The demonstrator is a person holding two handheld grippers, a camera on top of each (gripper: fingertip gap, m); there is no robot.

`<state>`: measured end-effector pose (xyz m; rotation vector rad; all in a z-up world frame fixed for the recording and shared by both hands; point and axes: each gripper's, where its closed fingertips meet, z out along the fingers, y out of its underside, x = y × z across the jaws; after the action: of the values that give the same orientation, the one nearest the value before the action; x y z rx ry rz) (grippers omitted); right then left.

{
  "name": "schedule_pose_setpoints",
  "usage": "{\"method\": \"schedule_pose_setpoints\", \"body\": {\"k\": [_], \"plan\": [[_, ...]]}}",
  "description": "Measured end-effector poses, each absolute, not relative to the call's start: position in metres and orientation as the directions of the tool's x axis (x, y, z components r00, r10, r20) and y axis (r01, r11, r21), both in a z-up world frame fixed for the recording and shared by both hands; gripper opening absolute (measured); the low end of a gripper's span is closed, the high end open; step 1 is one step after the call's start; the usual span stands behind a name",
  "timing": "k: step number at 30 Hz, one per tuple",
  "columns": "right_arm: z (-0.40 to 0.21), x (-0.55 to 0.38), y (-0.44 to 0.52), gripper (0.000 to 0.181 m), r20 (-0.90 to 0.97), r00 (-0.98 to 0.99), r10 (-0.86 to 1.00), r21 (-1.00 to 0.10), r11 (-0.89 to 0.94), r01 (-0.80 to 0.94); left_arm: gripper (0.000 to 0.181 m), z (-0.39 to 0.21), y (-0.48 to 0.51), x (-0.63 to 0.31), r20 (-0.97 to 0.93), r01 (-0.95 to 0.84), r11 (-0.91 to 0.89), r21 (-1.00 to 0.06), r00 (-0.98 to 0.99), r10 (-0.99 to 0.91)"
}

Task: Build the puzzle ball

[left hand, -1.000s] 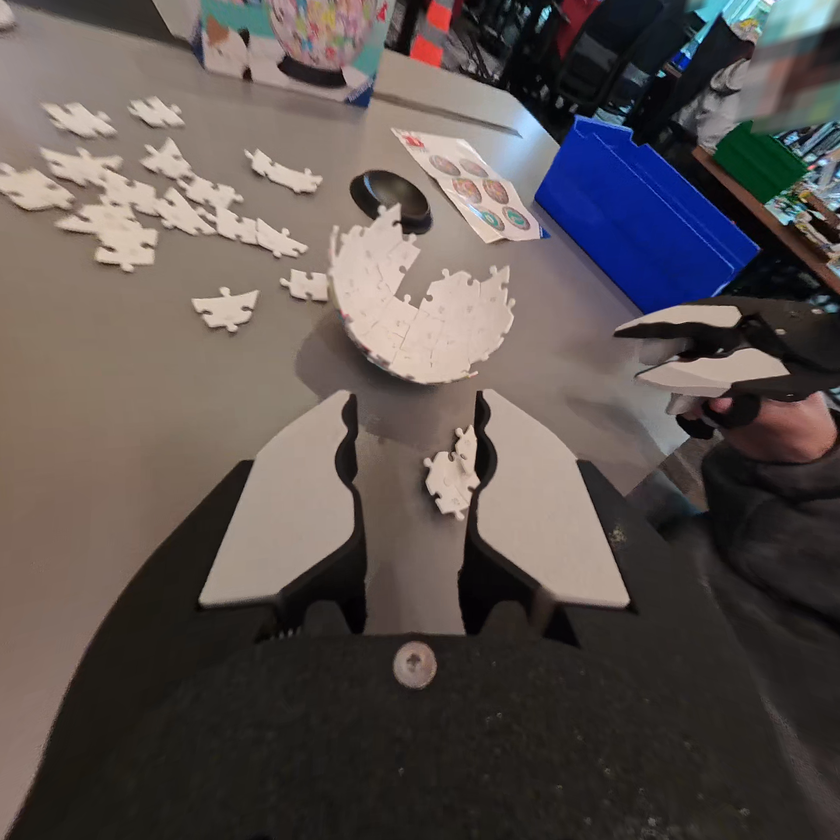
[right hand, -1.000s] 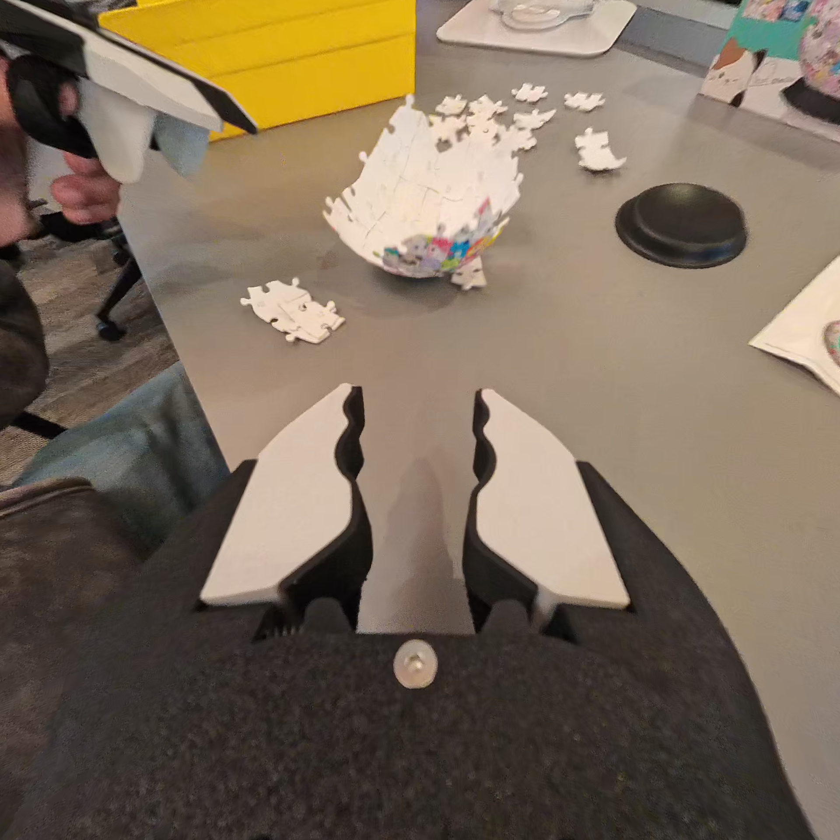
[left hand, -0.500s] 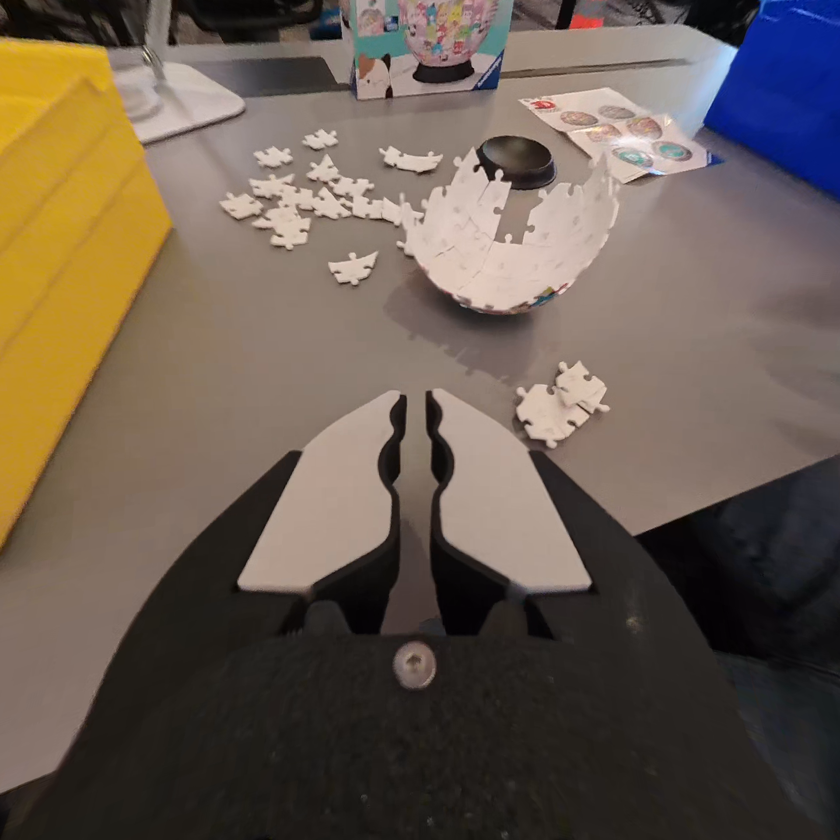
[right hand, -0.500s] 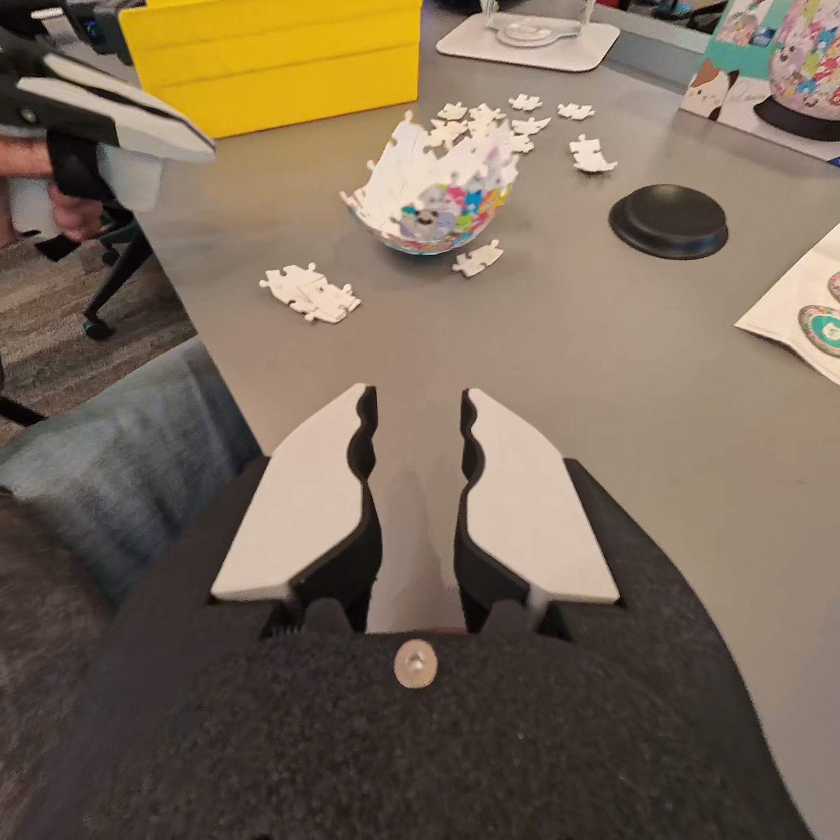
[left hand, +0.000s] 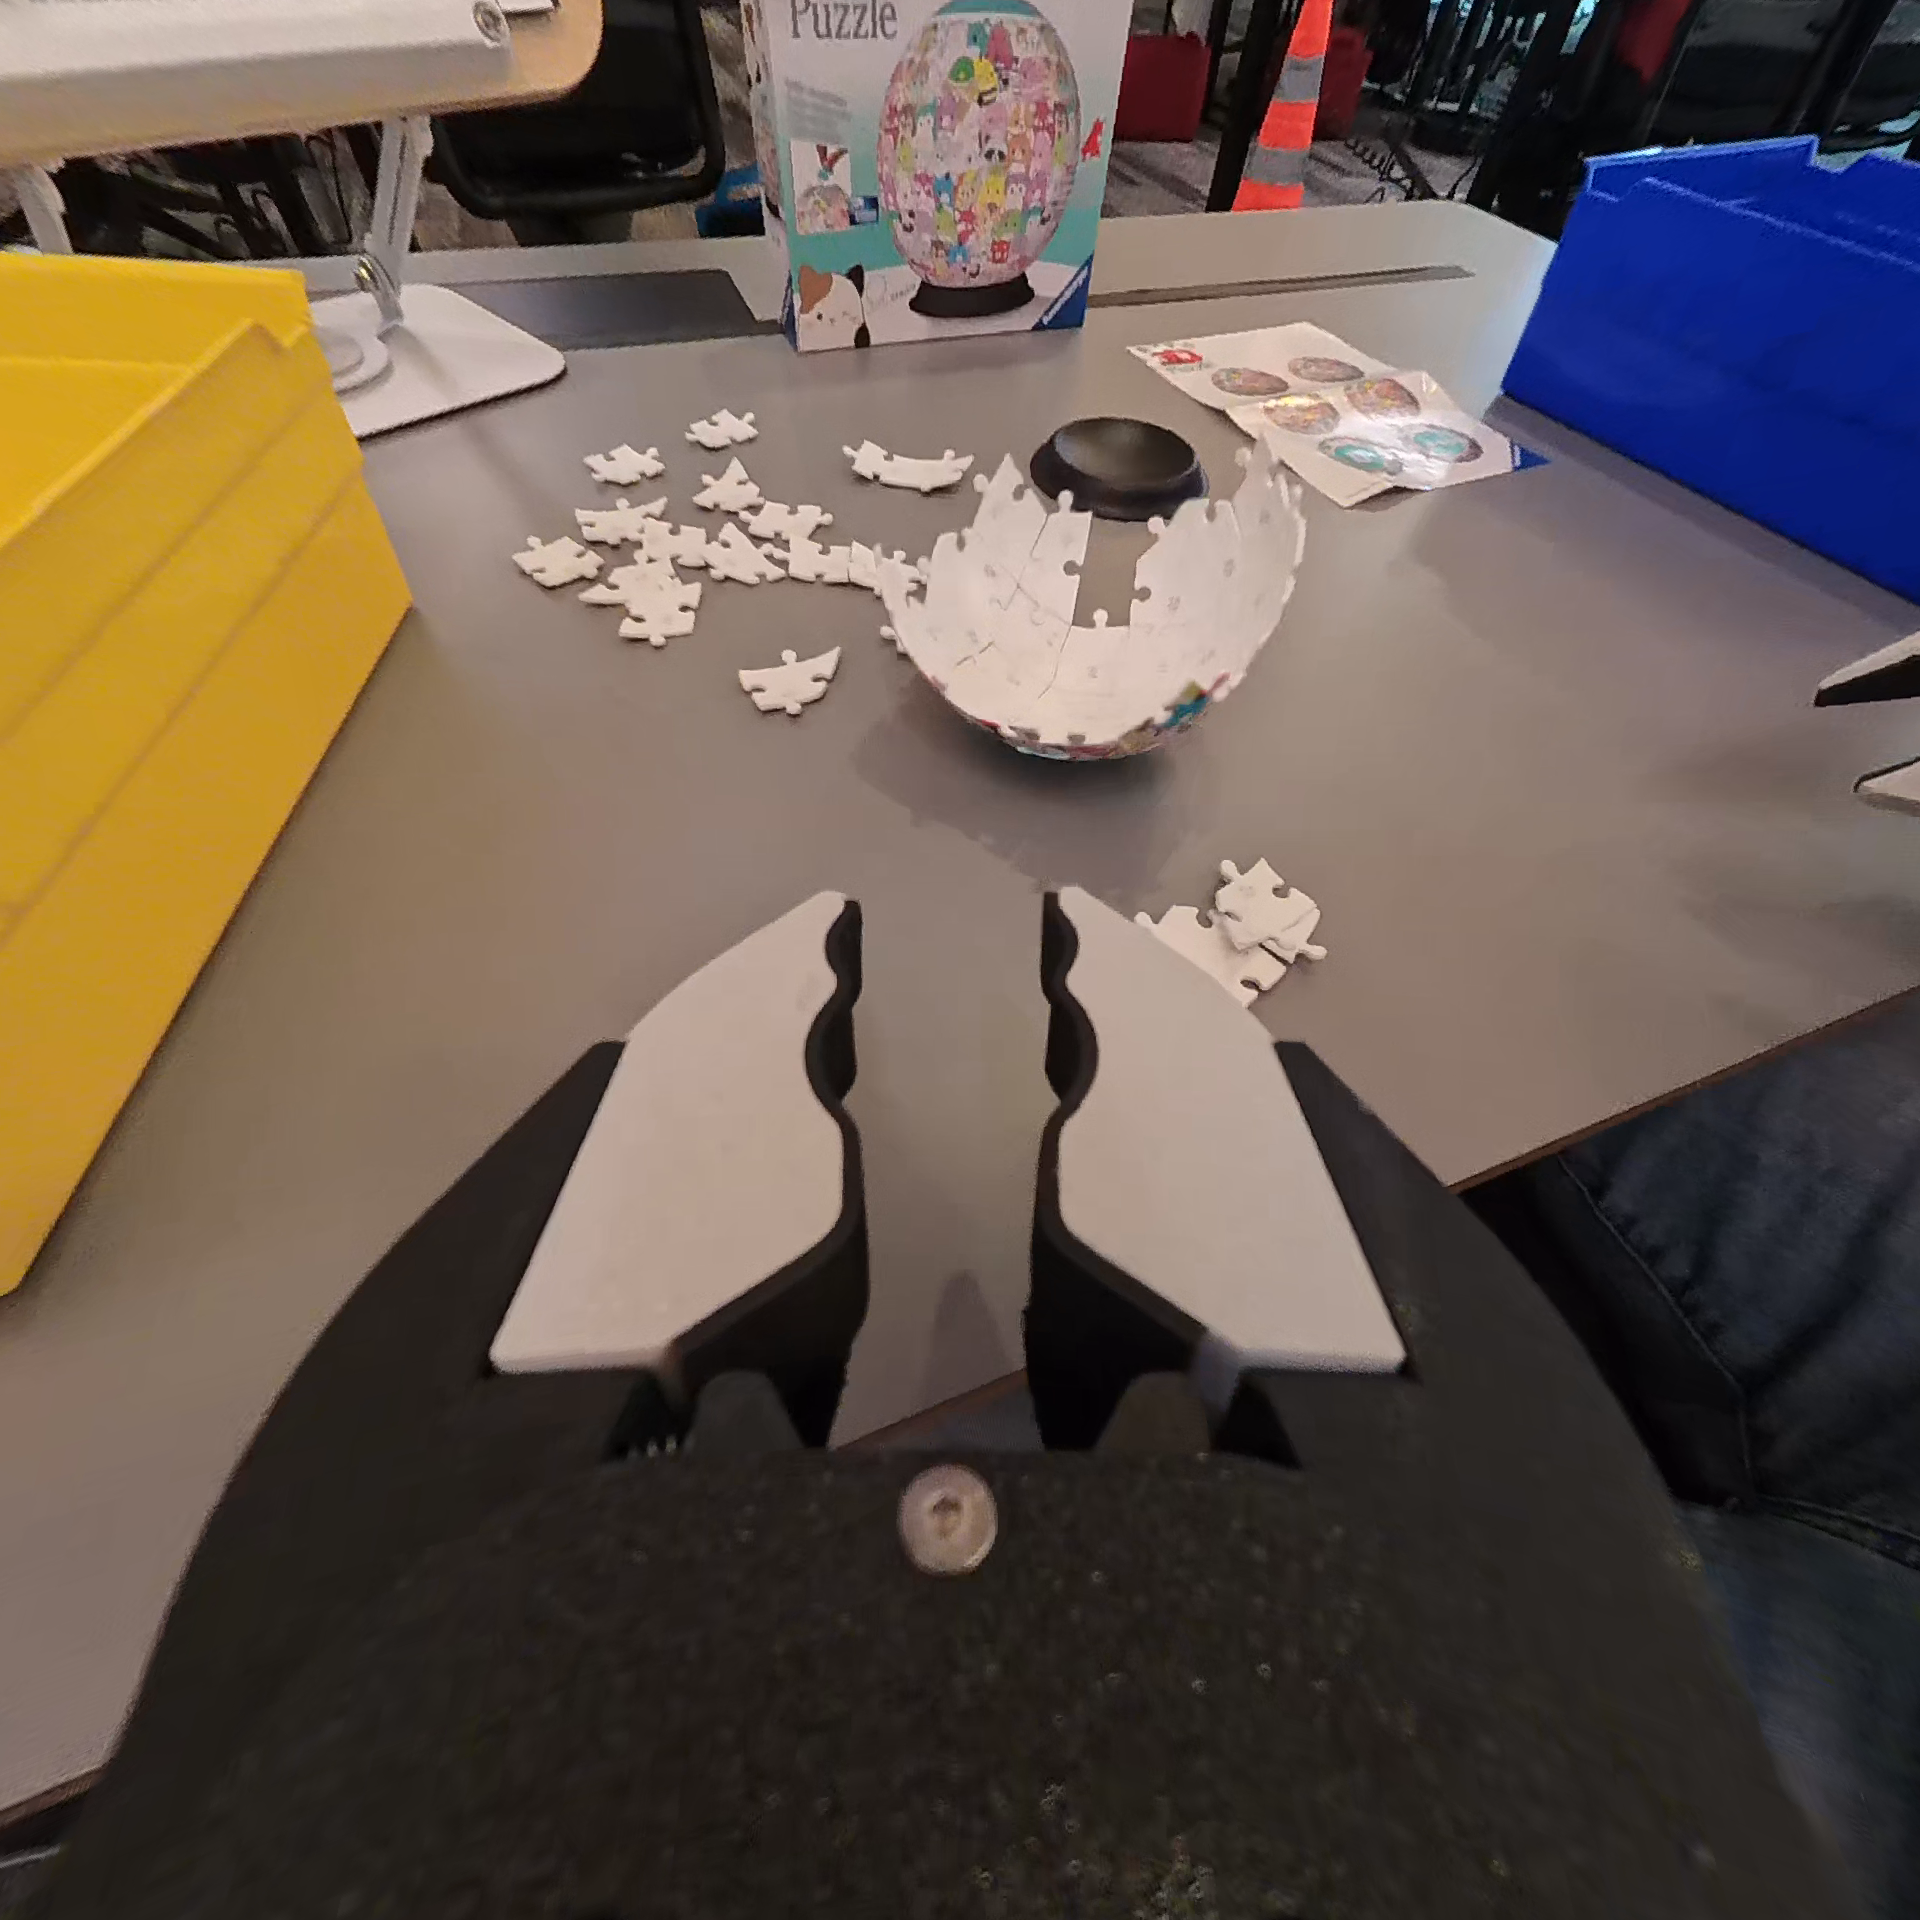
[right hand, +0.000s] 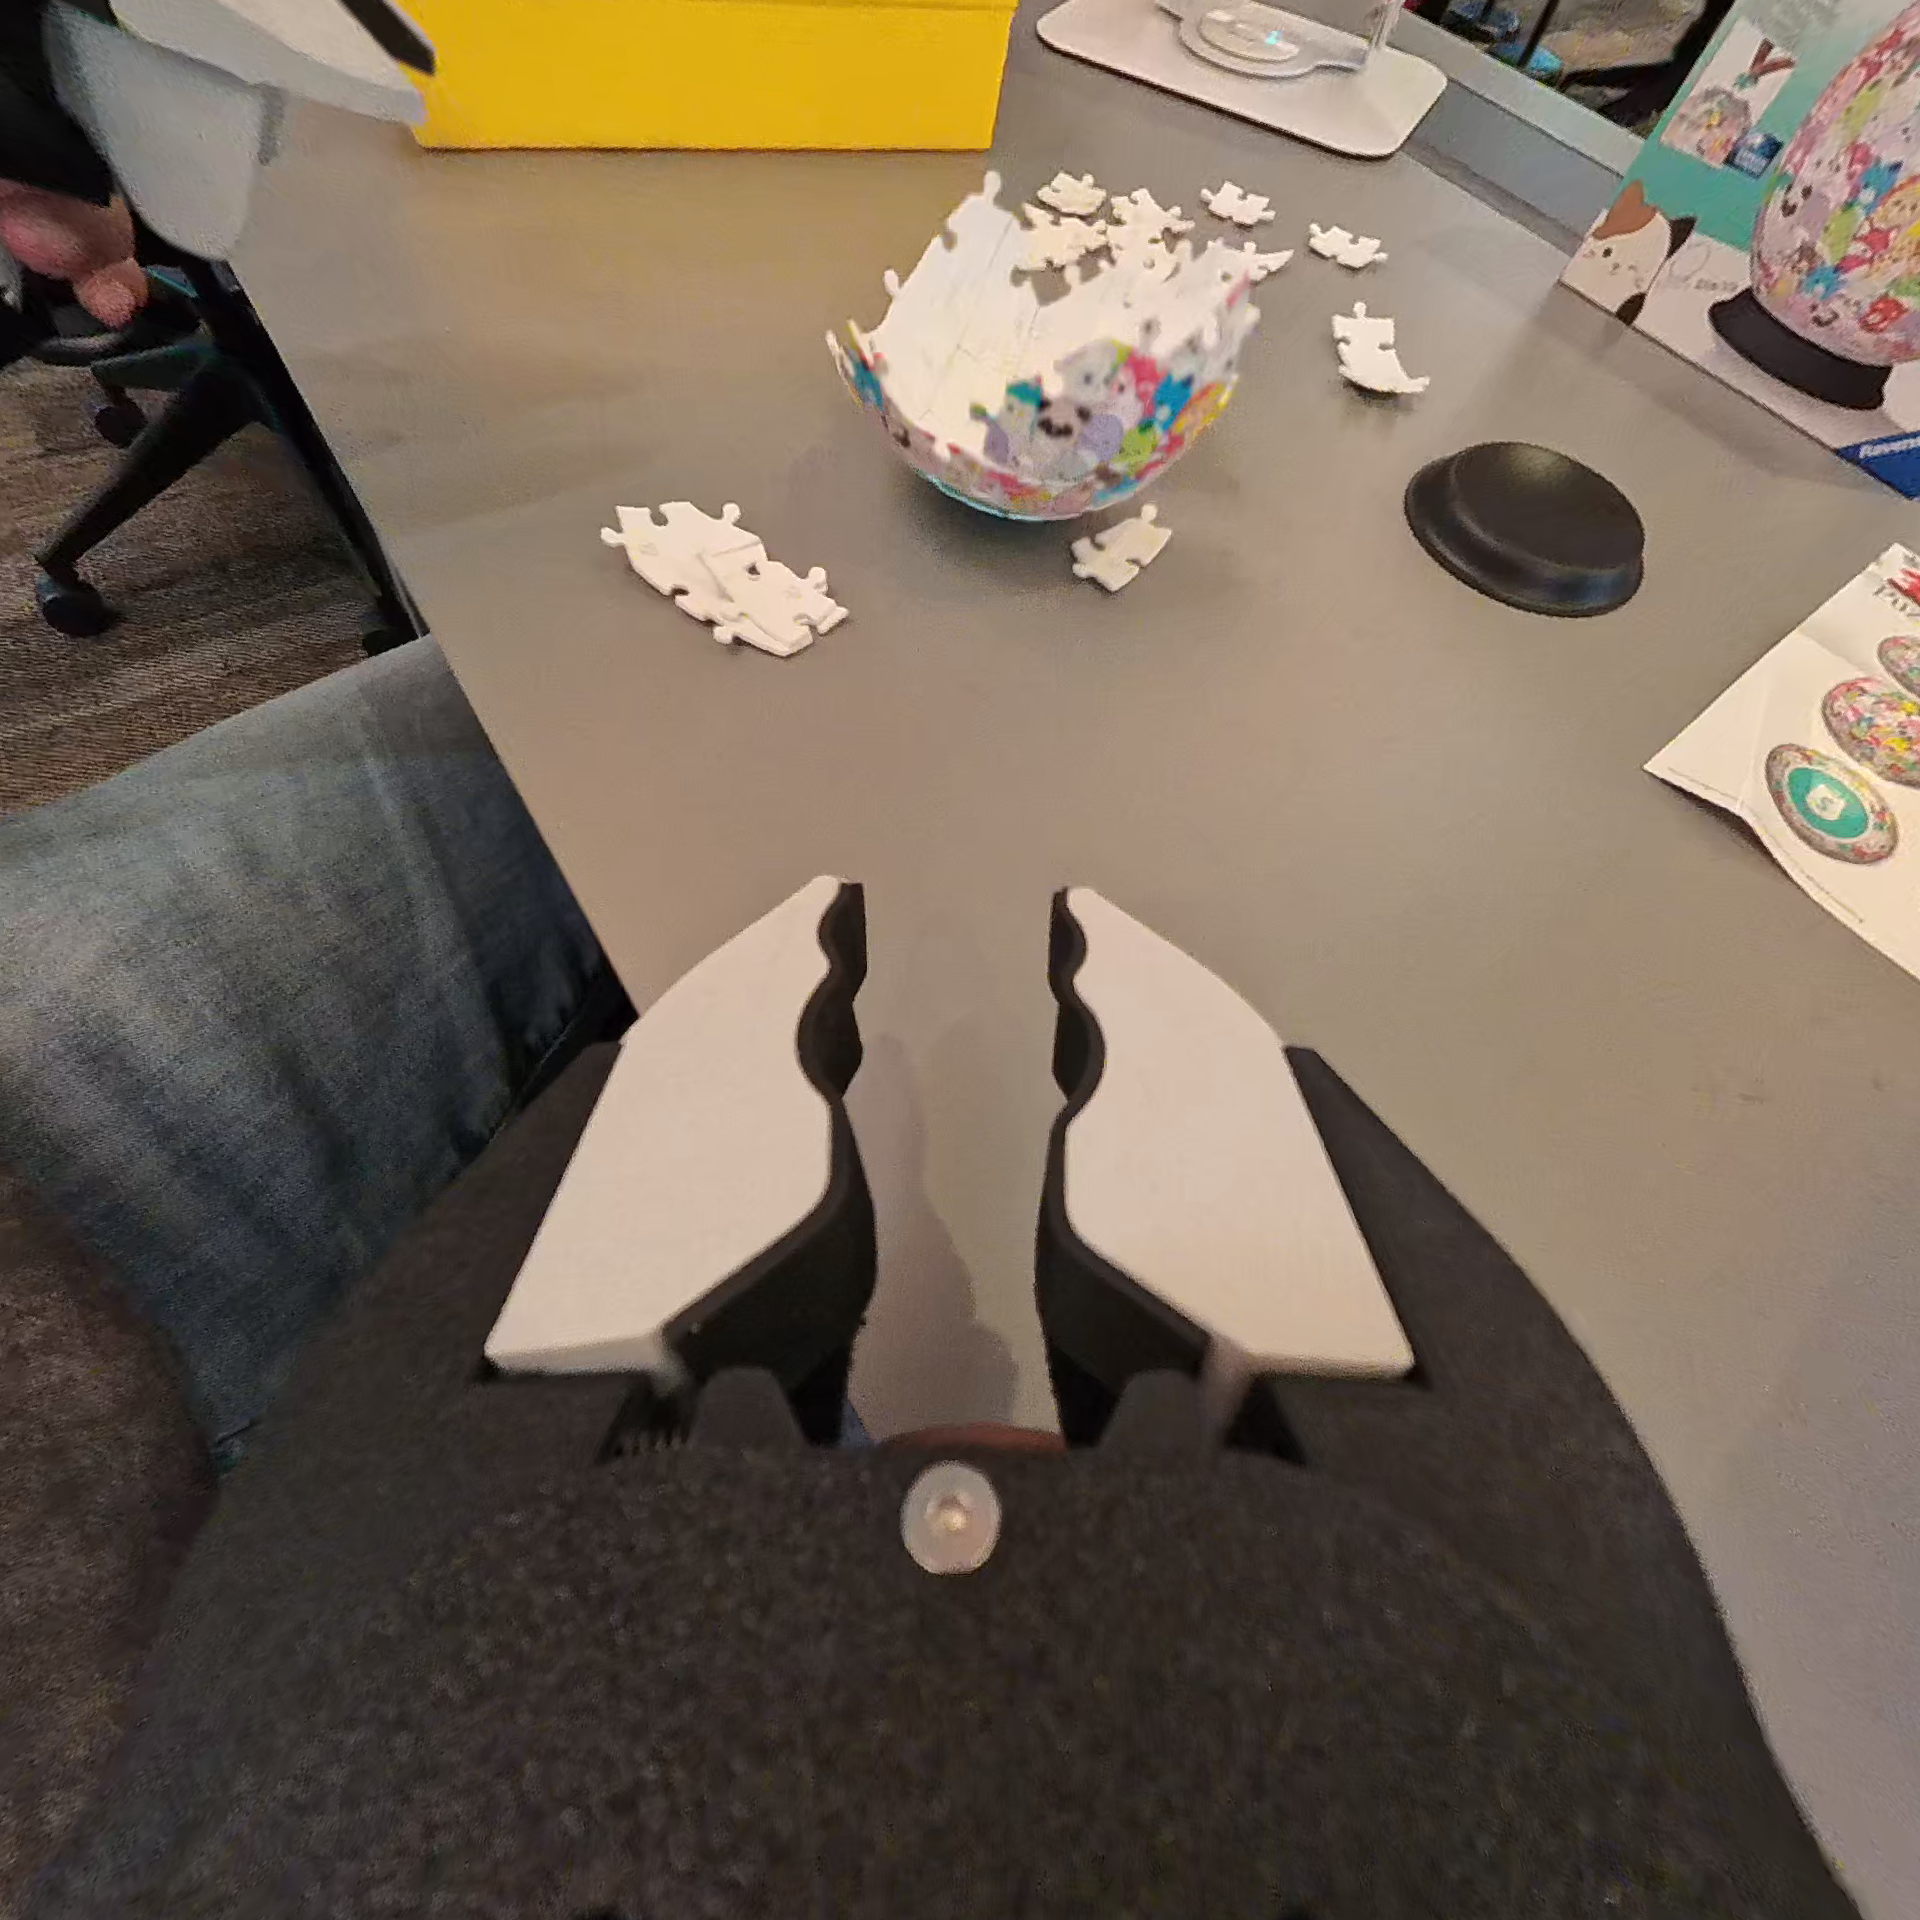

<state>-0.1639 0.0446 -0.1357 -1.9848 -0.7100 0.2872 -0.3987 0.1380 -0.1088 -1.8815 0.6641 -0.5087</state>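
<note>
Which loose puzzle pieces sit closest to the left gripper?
The small joined cluster beside the left gripper, partly hidden behind its right finger, near the table edge. All other loose pieces lie beyond or beside the half-built ball.

On the table (left hand: 1455, 935), the half-built puzzle ball (left hand: 1091, 634) sits near the middle, open side up. The round stand (left hand: 1120, 468) lies just behind it in the left wrist view, and the puzzle box (left hand: 940, 171) stands upright farther back. Loose pieces (left hand: 675, 551) spread to the ball's left, one piece (left hand: 790, 681) apart from them and nearer. A small joined cluster (left hand: 1247, 930) lies in front of the ball near the table edge. A leaflet (left hand: 1340, 410) lies right of the stand, with one bin (left hand: 1745, 343) beyond it and another bin (left hand: 156, 644) at the far left.
</note>
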Motion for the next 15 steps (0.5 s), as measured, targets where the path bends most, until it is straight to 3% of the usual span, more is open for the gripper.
{"method": "schedule_pose_setpoints", "body": {"k": [15], "plan": [[-0.147,-0.161,0.051,0.032,0.076,0.795,0.602,-0.838,-0.394,0.378,0.046,-0.134,0.145,-0.396,0.053,-0.272,-0.414,-0.869,0.780,-0.624]]}}
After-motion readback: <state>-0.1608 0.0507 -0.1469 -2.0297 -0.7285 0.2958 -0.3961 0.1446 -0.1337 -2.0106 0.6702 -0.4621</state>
